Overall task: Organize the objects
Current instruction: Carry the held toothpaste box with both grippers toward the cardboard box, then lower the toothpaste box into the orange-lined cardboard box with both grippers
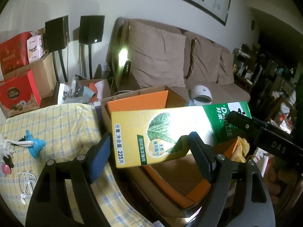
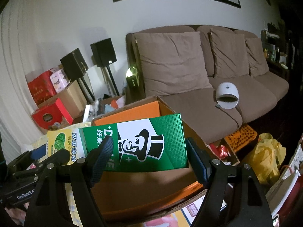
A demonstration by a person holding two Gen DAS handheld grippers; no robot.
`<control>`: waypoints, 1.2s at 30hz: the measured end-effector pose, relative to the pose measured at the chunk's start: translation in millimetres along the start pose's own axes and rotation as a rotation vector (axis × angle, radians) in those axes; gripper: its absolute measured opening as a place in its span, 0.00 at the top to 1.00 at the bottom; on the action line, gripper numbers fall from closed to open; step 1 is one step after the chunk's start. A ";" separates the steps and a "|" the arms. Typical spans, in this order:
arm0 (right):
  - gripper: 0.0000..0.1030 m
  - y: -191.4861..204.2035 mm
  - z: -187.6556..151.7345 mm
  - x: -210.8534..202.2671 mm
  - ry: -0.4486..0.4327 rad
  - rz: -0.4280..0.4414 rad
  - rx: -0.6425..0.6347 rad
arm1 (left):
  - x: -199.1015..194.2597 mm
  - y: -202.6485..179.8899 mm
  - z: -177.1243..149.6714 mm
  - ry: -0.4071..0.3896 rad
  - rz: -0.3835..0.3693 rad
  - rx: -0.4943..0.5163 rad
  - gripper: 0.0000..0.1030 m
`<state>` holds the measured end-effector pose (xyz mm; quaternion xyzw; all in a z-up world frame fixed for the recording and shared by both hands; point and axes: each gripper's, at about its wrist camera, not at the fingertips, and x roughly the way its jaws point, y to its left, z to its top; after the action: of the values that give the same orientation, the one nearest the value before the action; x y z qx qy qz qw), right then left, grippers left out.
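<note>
Toothpaste box (image 1: 170, 132) (Darlie) clamped between both grippers (image 1: 149, 158) (image 2: 149, 158) above carton (image 2: 132, 189).

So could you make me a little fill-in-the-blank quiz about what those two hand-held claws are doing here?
1. The left gripper and right gripper hold one toothpaste box above an open cardboard box whose inner flaps are ____.
2. The end of the toothpaste box between the right gripper's fingers is coloured ____.
3. The round device lying on the brown sofa is coloured ____.

Missing words: orange; green; white.
</note>
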<state>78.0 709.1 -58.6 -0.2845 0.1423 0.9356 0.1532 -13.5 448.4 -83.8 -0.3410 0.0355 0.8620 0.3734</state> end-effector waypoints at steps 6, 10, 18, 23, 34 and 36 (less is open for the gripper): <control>0.23 0.4 0.1 2.1 0.014 -0.010 -0.001 | 5.1 -1.5 -1.0 0.020 0.007 -0.005 0.24; 0.23 -0.9 -1.5 7.5 0.038 -0.017 0.009 | 9.7 -0.6 -1.3 0.037 0.009 -0.006 0.24; 0.23 -3.7 -3.3 9.9 0.054 -0.024 0.008 | 13.0 -0.7 -3.8 0.053 0.013 -0.005 0.24; 0.23 -3.0 -4.7 11.9 0.066 -0.031 0.003 | 16.4 -0.1 -5.3 0.065 0.013 -0.007 0.24; 0.23 -2.3 -7.4 18.6 0.098 -0.046 -0.005 | 22.7 0.6 -10.3 0.083 0.015 -0.012 0.24; 0.23 -2.7 -7.6 19.1 0.102 -0.044 -0.001 | 22.9 0.5 -10.3 0.084 0.015 -0.012 0.24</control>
<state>67.6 712.8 -76.2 -0.3348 0.1429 0.9164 0.1663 -19.2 459.0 -105.8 -0.3788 0.0484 0.8499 0.3632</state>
